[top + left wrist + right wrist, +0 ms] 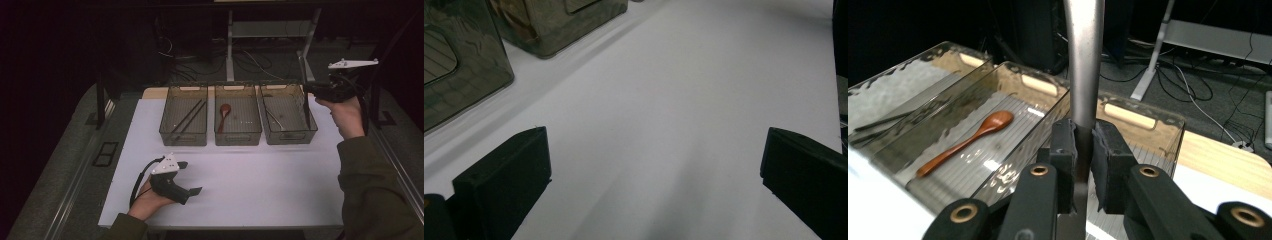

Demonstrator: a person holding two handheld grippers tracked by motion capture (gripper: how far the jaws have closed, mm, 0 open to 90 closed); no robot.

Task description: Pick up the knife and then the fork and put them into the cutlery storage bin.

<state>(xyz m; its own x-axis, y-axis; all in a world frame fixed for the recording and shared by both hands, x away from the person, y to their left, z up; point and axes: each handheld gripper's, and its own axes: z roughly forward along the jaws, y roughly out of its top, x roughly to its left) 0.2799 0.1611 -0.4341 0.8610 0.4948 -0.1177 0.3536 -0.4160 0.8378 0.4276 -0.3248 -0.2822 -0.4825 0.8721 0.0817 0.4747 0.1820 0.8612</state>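
Two grippers: right gripper (1083, 150) clamps a metal utensil handle (1084, 60) above the right bin (288, 120); left gripper (654, 185) rests wide, empty, on the table (684, 100).

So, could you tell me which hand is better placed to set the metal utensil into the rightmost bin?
Right. The right gripper is shut on the metal utensil, above the rightmost bin. The left gripper rests open on the table.

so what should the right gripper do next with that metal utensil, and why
Probably lower it into the right bin and open. The right gripper is shut on the utensil, which hangs over that bin, where other metal pieces already lie; the spoon and the dark sticks have their own bins.
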